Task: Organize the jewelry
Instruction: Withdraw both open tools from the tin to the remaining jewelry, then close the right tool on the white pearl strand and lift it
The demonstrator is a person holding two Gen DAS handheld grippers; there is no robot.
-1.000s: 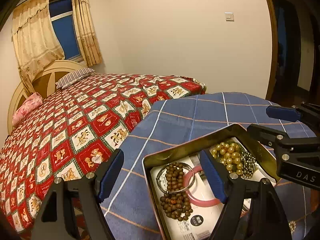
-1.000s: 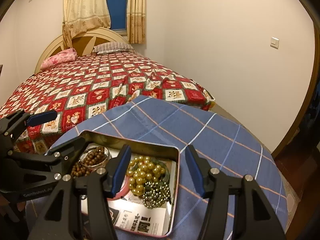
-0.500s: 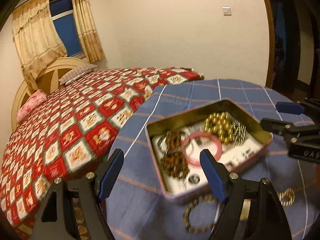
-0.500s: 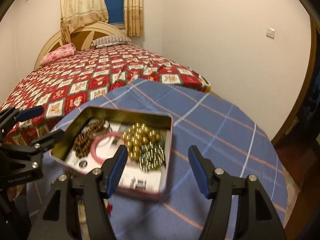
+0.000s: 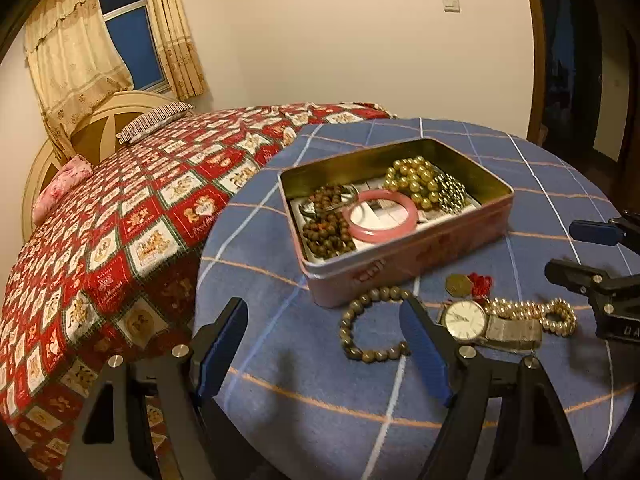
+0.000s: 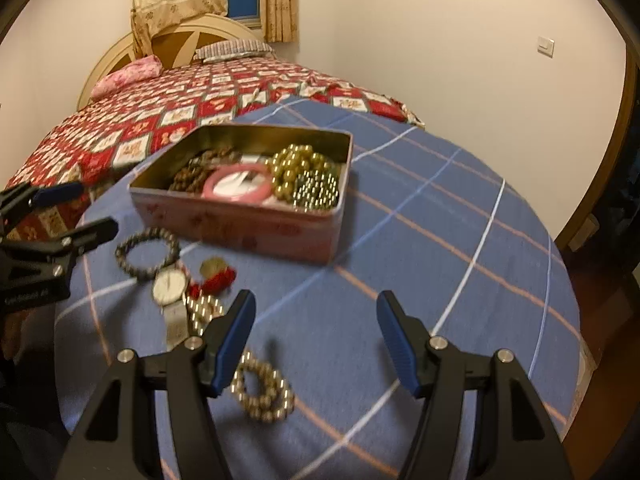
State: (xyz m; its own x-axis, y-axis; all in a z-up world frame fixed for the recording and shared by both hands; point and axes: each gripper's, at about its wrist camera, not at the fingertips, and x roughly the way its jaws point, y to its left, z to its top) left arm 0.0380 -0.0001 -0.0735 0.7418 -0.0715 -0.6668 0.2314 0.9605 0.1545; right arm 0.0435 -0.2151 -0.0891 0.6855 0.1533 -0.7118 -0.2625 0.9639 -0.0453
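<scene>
A pink tin box (image 5: 404,264) (image 6: 240,224) stands on the round blue checked table (image 5: 320,400). It holds a pink bangle (image 5: 382,216), brown bead strings (image 5: 326,234) and gold beads (image 5: 416,178). In front of the tin lie a greenish bead bracelet (image 5: 368,330) (image 6: 146,254), a wristwatch (image 5: 466,320) (image 6: 170,286), a red charm with a gold coin (image 5: 470,284) and a gold bead bracelet (image 5: 532,314) (image 6: 262,390). My left gripper (image 5: 324,344) is open and empty, near the bead bracelet. My right gripper (image 6: 316,338) is open and empty above the cloth.
A bed with a red patterned cover (image 5: 120,220) stands right behind and left of the table. The table edge (image 6: 568,320) drops off at the right toward a wooden door frame (image 5: 536,60). Each gripper shows at the side of the other's view.
Both grippers have pulled back and up from the tin. The loose jewelry in front of the tin has come into view. The tin's contents look unchanged.
</scene>
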